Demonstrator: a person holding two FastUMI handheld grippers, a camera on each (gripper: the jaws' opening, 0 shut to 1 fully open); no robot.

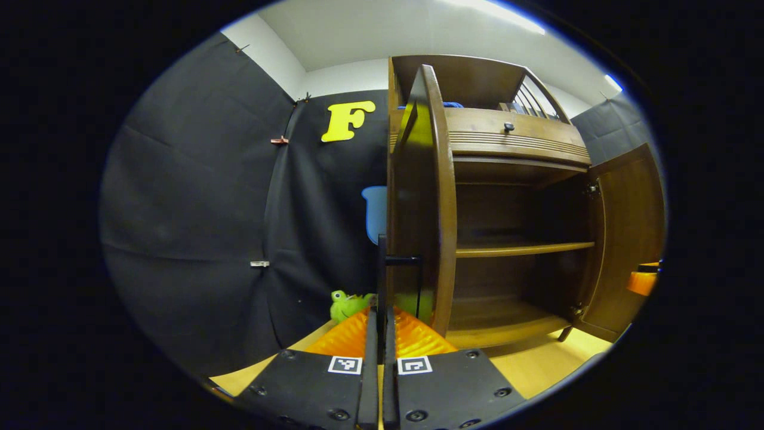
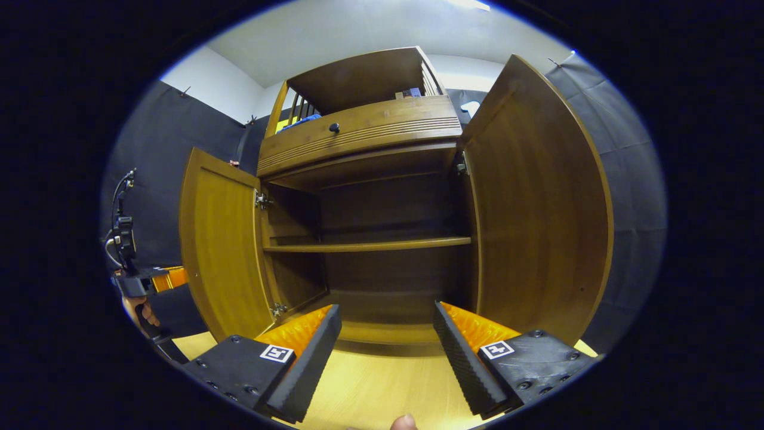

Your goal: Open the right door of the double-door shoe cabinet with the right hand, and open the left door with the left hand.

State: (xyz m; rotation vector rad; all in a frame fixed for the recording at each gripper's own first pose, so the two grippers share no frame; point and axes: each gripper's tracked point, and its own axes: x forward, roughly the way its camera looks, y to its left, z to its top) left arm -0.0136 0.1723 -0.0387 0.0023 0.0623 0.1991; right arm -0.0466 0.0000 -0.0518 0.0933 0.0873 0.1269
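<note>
The tall brown wooden double-door shoe cabinet (image 2: 370, 239) stands upright ahead of the right gripper (image 2: 382, 352) — jaws wide apart, empty, right door (image 2: 537, 203) swung out beside them. The left gripper (image 1: 380, 358), fingers pressed together, meets the left door (image 1: 427, 203) edge-on; whether it grips the handle — cannot tell.

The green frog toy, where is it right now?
In the left gripper view, the green frog toy sits low on the floor against the black cloth wall, just left of the cabinet's open left door and just above the left hand-held gripper.
</note>
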